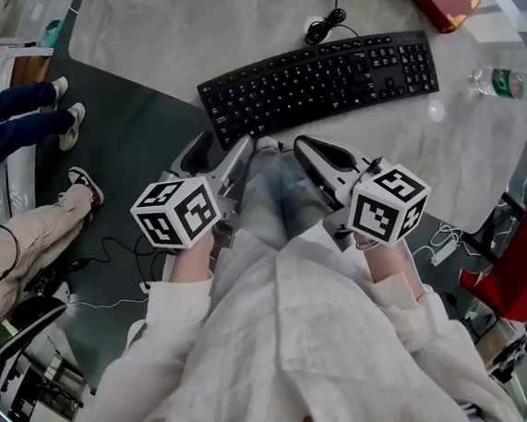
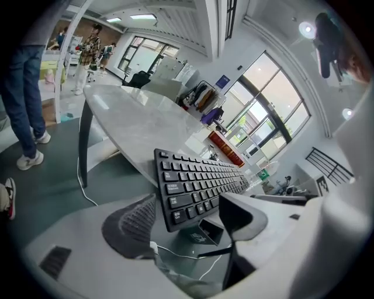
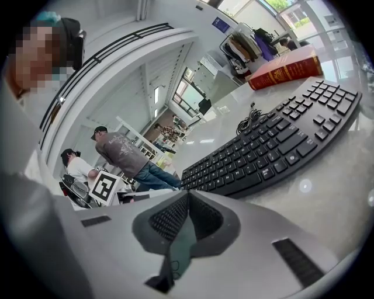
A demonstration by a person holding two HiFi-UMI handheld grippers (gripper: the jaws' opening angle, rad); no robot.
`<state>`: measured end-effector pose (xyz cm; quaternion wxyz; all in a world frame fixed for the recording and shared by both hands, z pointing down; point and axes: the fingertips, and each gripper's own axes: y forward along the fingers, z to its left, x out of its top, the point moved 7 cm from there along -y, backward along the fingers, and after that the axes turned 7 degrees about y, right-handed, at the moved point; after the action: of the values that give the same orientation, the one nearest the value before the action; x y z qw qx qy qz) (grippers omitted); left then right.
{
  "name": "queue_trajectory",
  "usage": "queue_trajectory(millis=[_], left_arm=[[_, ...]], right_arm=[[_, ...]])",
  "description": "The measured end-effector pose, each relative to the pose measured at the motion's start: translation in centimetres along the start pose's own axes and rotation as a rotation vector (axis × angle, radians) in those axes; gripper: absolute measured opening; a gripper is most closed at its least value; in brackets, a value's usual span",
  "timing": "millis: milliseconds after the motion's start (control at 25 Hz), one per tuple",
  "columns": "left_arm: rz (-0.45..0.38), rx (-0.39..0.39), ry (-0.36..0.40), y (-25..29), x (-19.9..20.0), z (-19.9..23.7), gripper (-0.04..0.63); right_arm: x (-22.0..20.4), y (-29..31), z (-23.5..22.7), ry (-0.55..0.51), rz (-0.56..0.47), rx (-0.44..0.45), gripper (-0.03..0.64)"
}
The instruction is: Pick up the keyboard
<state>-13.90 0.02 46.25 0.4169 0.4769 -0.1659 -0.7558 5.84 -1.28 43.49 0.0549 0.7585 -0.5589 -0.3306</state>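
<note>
Keyboard lies flat on the grey table near the front edge. Its long axis runs left to right, keys up. The left gripper gapes wide at its near left end, pads not pressing. The right gripper is closed and empty. A bottle lies on its side at the right.

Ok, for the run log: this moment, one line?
keyboard: on table | left tongs: open by its left end | right tongs: shut, empty

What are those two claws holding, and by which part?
Nothing. The left gripper is open at a corner of the keyboard, not clamping it; the right gripper is shut, empty.
</note>
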Motion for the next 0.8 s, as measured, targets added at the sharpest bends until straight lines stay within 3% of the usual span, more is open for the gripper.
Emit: queue_trajectory(millis=[120,320,800], left_arm=[[0.018,0.009,-0.008,0.4,0.0,0.8,0.333],[0.047,-0.047,-0.009,1.6,-0.3,1.7,0.337],[0.084,-0.126,-0.140,4.0,-1.2,2.6,0.337]], right_arm=[[0.1,-0.1,-0.2,0.002,0.002,-0.007,0.032],[0.1,-0.3,-0.6,0.011,-0.004,-0.025,0.032],[-0.2,-0.5,-1.6,0.036,0.002,-0.058,0.032]])
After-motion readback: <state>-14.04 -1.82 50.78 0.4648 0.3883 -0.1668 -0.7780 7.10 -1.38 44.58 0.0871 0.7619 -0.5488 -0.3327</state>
